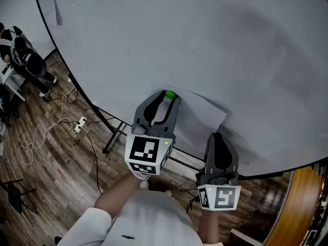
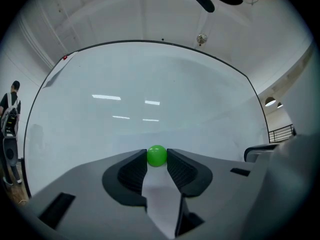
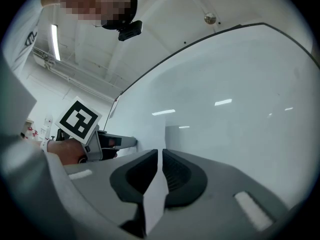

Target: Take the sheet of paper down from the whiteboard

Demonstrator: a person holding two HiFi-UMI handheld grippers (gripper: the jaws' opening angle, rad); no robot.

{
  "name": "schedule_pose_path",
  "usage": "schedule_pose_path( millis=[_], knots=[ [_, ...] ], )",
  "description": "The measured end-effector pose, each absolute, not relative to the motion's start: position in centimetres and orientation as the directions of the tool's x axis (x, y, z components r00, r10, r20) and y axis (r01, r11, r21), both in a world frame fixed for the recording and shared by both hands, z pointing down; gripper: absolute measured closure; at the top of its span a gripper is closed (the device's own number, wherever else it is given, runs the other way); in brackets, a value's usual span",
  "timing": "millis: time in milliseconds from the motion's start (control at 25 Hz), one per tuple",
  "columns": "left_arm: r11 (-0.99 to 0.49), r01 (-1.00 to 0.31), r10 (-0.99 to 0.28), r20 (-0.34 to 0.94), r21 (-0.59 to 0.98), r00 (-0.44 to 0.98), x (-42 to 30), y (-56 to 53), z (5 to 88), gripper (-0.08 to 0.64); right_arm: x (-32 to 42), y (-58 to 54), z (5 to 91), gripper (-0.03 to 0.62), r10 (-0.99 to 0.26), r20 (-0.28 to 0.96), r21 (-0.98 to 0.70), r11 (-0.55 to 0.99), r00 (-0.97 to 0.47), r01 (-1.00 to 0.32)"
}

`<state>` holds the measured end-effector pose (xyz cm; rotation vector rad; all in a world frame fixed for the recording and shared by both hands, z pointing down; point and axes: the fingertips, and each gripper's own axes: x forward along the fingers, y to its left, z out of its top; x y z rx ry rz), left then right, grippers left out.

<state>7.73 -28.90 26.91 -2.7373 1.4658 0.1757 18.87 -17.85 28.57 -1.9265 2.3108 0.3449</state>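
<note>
Both arms reach forward, nearly level, at the whiteboard (image 1: 205, 45). The left gripper (image 1: 169, 97) clasps the magnet (image 1: 169, 94) on the sheet (image 1: 197, 114), which lies flat there. The right gripper (image 1: 218, 136) pinches its lower edge.

The person is wearing a white top (image 1: 148, 219) with a white sleeve (image 1: 84, 225) and a small dark mark on the front, all lying below the left gripper's marker cube (image 1: 148, 155). That cube is showing black-and-white square markers on white faces, with a tiny green light (image 1: 166, 143) glowing at its upper right edge. Above the cube, the left gripper (image 1: 166, 97) is showing curved grey jaws lined with black ribbed pads (image 2: 131, 173). Right of the cube, the right gripper (image 1: 218, 136) is wearing the same grey and black, with a marker cube of its own.
</note>
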Motion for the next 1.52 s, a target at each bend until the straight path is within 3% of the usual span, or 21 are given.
schedule_pose_path(
  millis=[280, 1000, 1080, 1160, 1520],
  knots=[
    [-0.561, -0.827, -0.824, -0.114, 0.030, 0.555, 7.9, -28.9, 26.9, 0.436, 19.4, -18.0, 28.0, 0.514, -0.958, -0.236, 0.120, 0.141, -0.166, -0.983],
    [-0.587, -0.809, -0.807, -0.104, 0.035, 0.581, 8.0, -29.4, 27.5, 0.436, 19.5, -22.1, 26.8, 0.512, -0.970, -0.164, 0.183, 0.146, -0.177, -0.972],
    [-0.588, -0.808, -0.806, -0.102, 0.035, 0.582, 7.9, -29.5, 27.5, 0.436, 19.4, -22.3, 27.0, 0.522, -0.974, -0.151, 0.188, 0.139, -0.168, -0.972],
    [-0.590, -0.806, -0.805, -0.098, 0.033, 0.585, 7.8, -29.2, 27.4, 0.436, 19.5, -22.2, 26.8, 0.581, -0.977, -0.147, 0.186, 0.128, -0.156, -0.974],
    [-0.601, -0.799, -0.797, -0.101, 0.027, 0.596, 7.8, -28.9, 27.1, 0.436, 19.6, -21.8, 26.7, 0.583, -0.976, -0.154, 0.168, 0.127, -0.154, -0.978]
  ],
)
